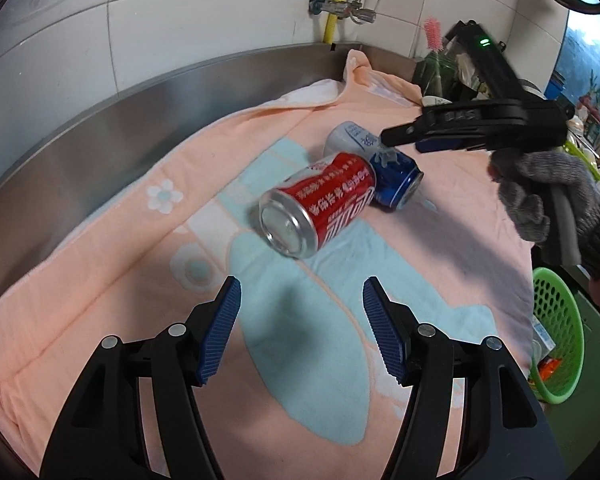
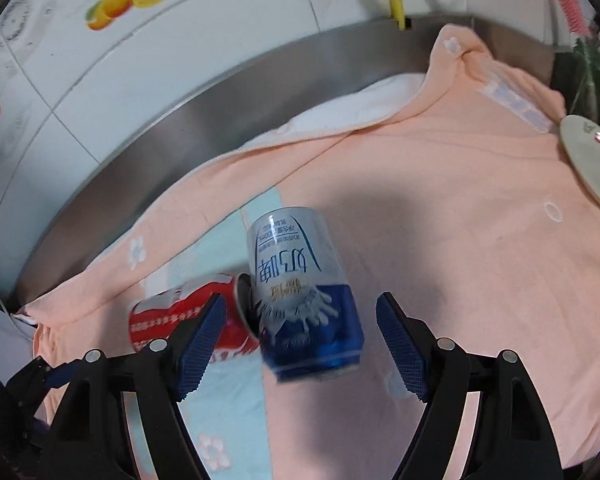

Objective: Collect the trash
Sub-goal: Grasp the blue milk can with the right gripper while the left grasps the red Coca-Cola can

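Blue ribbed pads of the left gripper (image 1: 302, 328) stand well apart at the bottom of the left wrist view, with nothing between them but the pale blue and peach towel (image 1: 100, 280) spread below. Just beyond those pads a red can (image 1: 320, 204) lies on its side on the towel, its silver end turned toward the camera. Behind it, touching it, lies a blue-and-white can (image 1: 396, 176), also on its side. Over that second can reaches the right gripper (image 2: 300, 344), held by a hand (image 1: 556, 196) in a grey knitted glove; in the right wrist view its jaws are spread wide with the blue-and-white can lying between them, and neither pad presses on it. Off the right edge of the towel, lower down, sits a green perforated basket (image 1: 560, 320) with some scraps inside. A pale round plate (image 2: 588, 156) rests at the towel's far right corner. Farther back runs a steel rim (image 1: 140, 112), then white wall tiles (image 1: 160, 20) with fruit stickers, a yellow hose (image 1: 332, 4) and a pink bottle brush (image 1: 434, 34).
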A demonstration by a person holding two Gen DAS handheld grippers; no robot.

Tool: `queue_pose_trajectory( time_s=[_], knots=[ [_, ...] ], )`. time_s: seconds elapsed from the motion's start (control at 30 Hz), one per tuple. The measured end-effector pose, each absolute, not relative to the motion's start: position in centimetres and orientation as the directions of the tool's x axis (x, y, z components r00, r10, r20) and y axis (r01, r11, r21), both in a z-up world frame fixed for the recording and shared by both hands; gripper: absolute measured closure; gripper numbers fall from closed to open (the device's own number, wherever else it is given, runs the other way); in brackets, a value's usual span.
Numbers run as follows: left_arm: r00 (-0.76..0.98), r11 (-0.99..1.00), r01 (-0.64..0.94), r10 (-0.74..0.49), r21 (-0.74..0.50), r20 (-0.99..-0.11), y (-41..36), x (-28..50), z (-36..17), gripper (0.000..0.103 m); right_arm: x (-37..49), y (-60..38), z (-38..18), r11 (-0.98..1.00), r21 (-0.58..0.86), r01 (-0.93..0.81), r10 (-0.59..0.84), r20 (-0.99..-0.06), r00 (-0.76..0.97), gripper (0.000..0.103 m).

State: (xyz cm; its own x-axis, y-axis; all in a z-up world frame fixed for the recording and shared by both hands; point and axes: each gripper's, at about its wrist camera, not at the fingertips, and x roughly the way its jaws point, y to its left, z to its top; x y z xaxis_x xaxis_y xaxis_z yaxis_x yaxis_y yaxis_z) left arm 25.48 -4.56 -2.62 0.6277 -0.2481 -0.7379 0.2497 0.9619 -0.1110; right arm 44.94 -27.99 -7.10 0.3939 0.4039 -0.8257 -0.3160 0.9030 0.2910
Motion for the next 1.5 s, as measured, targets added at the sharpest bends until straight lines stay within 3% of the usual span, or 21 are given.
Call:
queue_pose_trajectory(
  time_s=[0.7, 1.2, 1.5],
  knots=[
    [0.628, 0.945, 0.326, -0.244, -0.034, -0.739, -6.8, 29.1, -2.0, 0.040, 47.9, -27.7, -12.1, 0.813, 0.516, -0.271, 0.575, -0.786, 0.227, 0.034],
    [0.614, 0.897, 0.433, -0.219, 0.091, -0.758, -9.9, 33.4, -3.1, 0.028, 43.7, -32.0, -11.1, 0.821, 0.523, -0.232, 0.571, -0.759, 0.311, 0.034],
    [0.567, 0.864, 0.483, -0.184, 0.144, -0.803, -11.6, 36.5, -4.5, 0.027, 38.6, -35.3, -9.4, 0.822, 0.518, -0.239, 0.570, -0.745, 0.347, 0.034]
  ],
)
